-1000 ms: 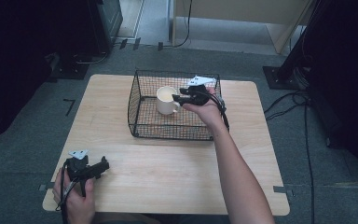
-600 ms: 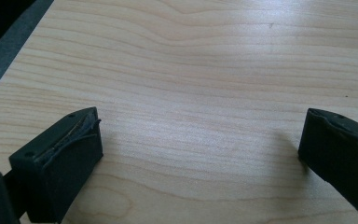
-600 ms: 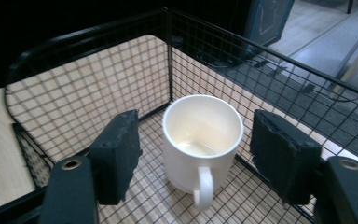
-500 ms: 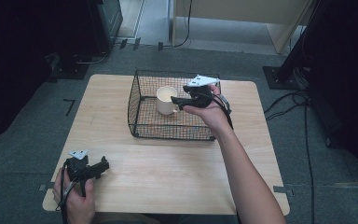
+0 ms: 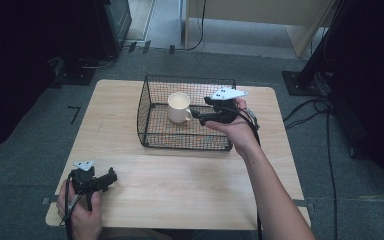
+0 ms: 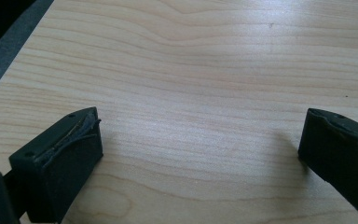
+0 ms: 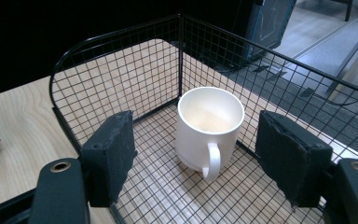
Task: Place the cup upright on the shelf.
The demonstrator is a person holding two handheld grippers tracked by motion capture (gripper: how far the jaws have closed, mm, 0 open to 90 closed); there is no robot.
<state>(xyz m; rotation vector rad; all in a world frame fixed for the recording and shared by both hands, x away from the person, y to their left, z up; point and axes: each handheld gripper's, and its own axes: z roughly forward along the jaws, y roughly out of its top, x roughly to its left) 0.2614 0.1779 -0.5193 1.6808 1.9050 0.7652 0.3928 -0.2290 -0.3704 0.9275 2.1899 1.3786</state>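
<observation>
Mug [image 7: 209,127] standing free in wire basket [image 5: 147,112], right gripper [image 5: 196,114] opening and empty, risking a handle knock while withdrawing.

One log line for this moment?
mug: upright in basket | right gripper: open, jaws just opened, mug free | left gripper: open over table

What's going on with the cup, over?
Right hand-held gripper open, jaws just opened, nothing between them. Cup upright in basket, handle facing gripper. Left hand-held gripper open over table. Nothing in the way.
</observation>
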